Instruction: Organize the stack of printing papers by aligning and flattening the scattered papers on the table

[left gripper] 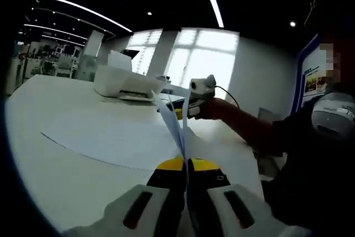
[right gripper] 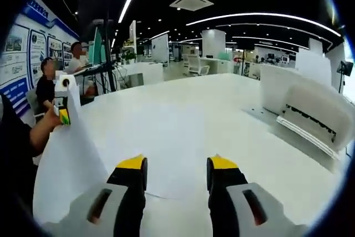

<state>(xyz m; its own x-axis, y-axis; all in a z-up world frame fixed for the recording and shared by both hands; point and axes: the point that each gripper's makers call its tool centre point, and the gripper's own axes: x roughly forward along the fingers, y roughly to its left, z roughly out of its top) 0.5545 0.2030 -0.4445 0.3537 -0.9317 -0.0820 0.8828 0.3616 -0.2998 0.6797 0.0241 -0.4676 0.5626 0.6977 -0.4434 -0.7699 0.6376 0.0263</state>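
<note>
**The paper could bend or slip**

The left claw (left gripper: 186, 165) has its yellow tips squeezed tight on the near edge of a sheet of paper (left gripper: 175, 123). The sheet stands on its edge, up off the table (left gripper: 66, 170). It runs away from the claw toward the far side. There a person's hand (left gripper: 213, 108) holds the other claw against the far end of the sheet.

In the right gripper view, the right claw (right gripper: 176, 170) has its tips apart with nothing between them. The paper hangs to its left like a white wall. More paper lies flat on the table under it. A white printer (right gripper: 302, 109) sits far off to the right.

The sheet is thin and held at its ends. If the two claws pull apart, it may rip. If they push together or twist, it may fold and get a crease. If the left claw lets go too soon, the sheet may flop down crooked, not lined up with the papers on the table.
</note>
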